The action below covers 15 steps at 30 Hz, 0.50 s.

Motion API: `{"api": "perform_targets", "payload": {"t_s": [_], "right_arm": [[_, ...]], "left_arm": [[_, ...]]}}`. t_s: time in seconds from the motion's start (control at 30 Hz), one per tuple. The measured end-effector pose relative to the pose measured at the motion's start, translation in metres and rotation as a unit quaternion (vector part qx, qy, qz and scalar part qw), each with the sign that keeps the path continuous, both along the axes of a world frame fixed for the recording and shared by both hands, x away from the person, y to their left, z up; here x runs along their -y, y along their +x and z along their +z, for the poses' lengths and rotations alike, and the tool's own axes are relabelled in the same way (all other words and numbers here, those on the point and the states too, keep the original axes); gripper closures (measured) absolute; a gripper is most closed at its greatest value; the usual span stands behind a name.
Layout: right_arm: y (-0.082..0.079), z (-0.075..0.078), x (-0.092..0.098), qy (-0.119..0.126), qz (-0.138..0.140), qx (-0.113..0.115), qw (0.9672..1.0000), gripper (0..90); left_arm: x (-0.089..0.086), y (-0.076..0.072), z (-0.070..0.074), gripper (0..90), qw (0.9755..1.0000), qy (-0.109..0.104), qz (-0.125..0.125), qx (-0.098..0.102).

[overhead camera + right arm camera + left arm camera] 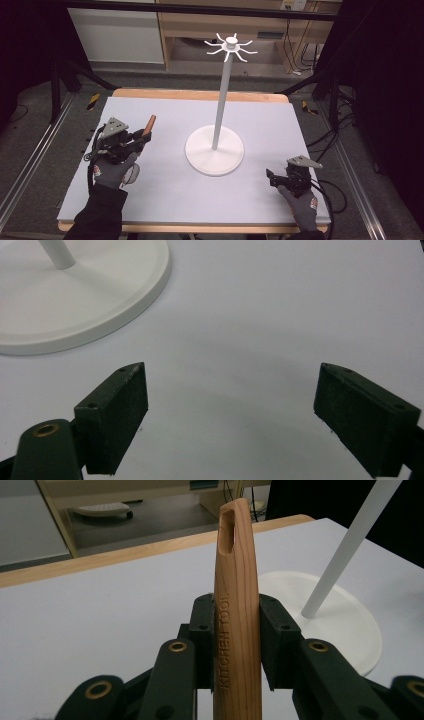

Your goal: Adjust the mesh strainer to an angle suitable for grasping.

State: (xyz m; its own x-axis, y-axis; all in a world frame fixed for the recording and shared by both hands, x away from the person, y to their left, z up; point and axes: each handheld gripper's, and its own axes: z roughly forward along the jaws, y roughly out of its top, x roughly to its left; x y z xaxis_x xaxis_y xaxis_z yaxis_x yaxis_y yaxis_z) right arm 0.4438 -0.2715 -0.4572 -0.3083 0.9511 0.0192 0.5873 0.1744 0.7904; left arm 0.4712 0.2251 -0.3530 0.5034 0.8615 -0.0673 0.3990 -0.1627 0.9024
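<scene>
Wooden kitchen tool (236, 625) clamped in left gripper (137, 137) near tabletop's (165, 200) left edge, mid-carry toward hook stand (218, 125) at centre; right gripper (230, 415) open, idle by right edge; next: hanging slot onto hook.

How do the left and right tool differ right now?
The left tool is shut on a wooden handle marked KITCHEN TOOL; the right tool stands open with nothing between its jaws. In the high view the left tool is raised with the handle angled upward, while the right tool sits low near the table. Both flank the white stand.
</scene>
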Motion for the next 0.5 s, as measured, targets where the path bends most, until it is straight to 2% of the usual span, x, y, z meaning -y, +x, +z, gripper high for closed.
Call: {"api": "perform_targets", "payload": {"t_s": [0.17,0.2,0.33,0.5], "right_arm": [[0.0,0.0,0.0,0.002,-0.002,0.001,1.0,14.2],[0.0,0.0,0.0,0.001,0.0,0.0,1.0,14.2],[0.0,-0.001,-0.001,0.0,-0.002,-0.002,1.0,14.2],[-0.001,0.0,0.0,0.001,-0.002,-0.001,1.0,14.2]], "left_arm": [[0.001,-0.001,0.004,70.1,0.9996,-0.02,0.006,0.019],[0.001,-0.002,0.007,70.1,0.9992,-0.029,0.007,0.028],[0.0,-0.005,0.016,70.1,0.9978,-0.044,0.011,0.047],[0.002,-0.008,0.024,70.1,0.9967,-0.053,0.011,0.061]]}}
